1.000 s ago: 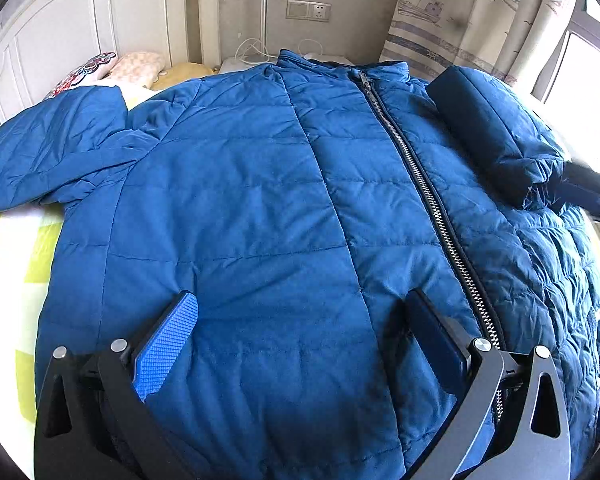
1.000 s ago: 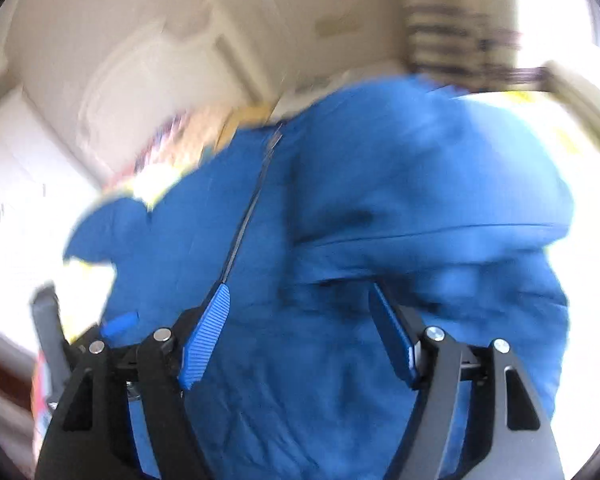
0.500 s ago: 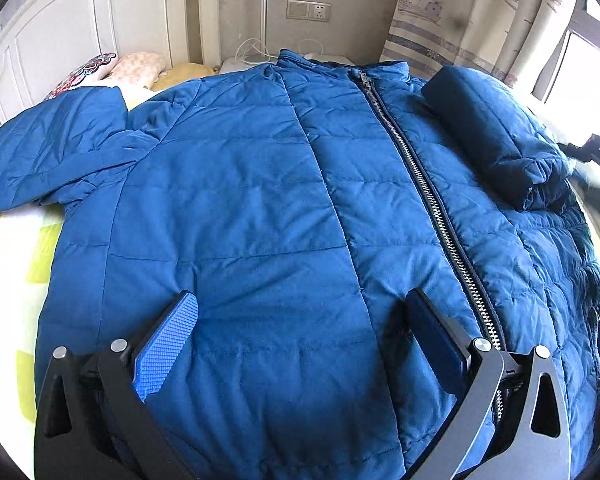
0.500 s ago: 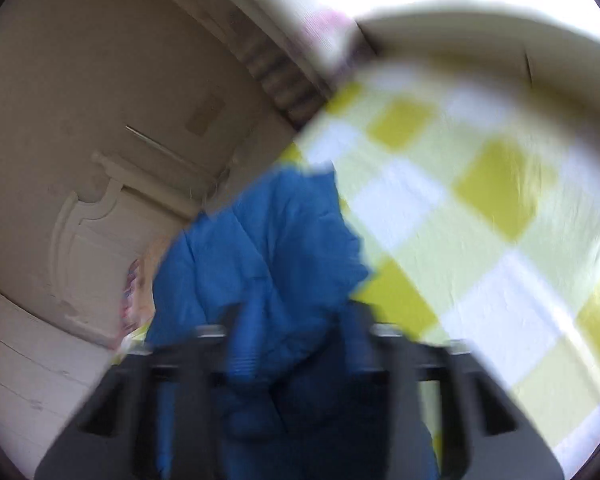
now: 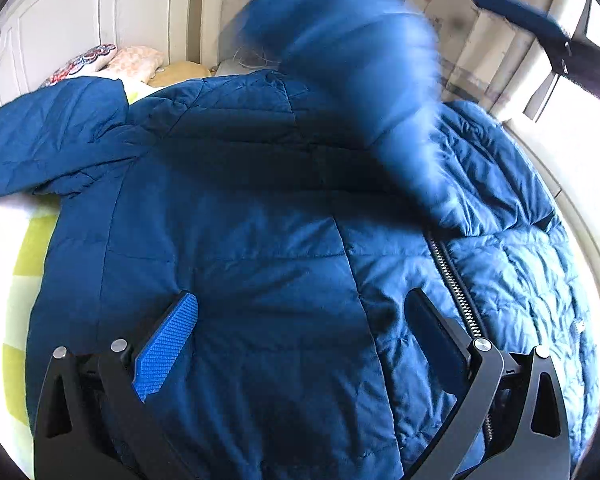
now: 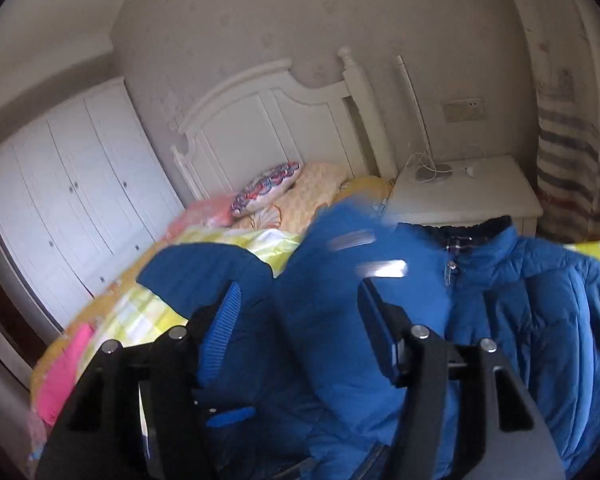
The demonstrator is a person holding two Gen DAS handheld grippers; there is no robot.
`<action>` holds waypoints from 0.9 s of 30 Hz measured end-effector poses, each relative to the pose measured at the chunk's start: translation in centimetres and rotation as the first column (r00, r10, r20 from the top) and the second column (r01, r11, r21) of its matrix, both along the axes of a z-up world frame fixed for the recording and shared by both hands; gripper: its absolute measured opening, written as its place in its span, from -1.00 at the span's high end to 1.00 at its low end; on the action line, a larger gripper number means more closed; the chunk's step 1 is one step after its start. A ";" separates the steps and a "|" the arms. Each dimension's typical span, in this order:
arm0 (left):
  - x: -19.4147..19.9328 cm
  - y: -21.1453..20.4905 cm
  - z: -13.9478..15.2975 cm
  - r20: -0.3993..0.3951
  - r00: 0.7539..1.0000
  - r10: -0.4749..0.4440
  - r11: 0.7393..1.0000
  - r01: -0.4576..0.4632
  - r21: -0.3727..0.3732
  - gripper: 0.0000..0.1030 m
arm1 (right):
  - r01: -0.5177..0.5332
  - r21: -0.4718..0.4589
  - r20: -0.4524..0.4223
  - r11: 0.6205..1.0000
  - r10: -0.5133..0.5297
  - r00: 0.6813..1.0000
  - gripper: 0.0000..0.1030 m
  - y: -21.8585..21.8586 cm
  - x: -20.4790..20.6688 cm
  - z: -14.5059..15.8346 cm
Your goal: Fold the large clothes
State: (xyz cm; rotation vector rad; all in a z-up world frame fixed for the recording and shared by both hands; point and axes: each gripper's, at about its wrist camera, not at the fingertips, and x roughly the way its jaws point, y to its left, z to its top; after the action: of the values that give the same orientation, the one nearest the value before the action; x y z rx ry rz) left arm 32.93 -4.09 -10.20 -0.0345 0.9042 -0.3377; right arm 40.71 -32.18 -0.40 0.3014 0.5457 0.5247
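Bedroom setting: white headboard (image 6: 268, 120), white wardrobe (image 6: 72, 208) and a bed with a yellow-checked sheet (image 6: 140, 312) carrying the work.

Left gripper (image 5: 300, 328): jaws set wide apart, poised over the lower front panel of the blue padded jacket (image 5: 240, 260); whether the tips touch the fabric cannot be told, and nothing is clamped between the blue pads.

Right gripper (image 6: 300, 320): jaws opening. A blurred fold of blue sleeve (image 6: 340, 300) lies between them in the right wrist view; the pads do not appear to press on it. In the left wrist view this gripper shows only as a dark arm at the upper right, above the bed.

Jacket: spread front-up across the bed, zipper (image 5: 456, 292) closed and running along its right half. That sleeve appears in the left wrist view as a motion-blurred mass raised above the chest, casting a shadow on the panels beneath. The other sleeve (image 5: 48, 136) lies out flat toward the bed's left edge.

Patterned pillows (image 6: 268, 188) sit at the head end of the bed. White nightstand (image 6: 468, 196) stands beside it, with a cable on top.
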 end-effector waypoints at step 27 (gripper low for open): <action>10.7 3.0 1.0 -0.064 0.971 0.231 0.967 -0.236 -0.094 -0.39 | 0.572 0.091 -0.267 0.815 -0.534 0.802 -0.19 -20.3 -5.3 -12.9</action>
State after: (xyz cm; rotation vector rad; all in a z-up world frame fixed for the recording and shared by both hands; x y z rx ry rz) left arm 43.65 -1.10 -9.25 -0.2425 0.9239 -0.1627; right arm 35.45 -52.45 -13.33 0.6668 0.6053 -0.0453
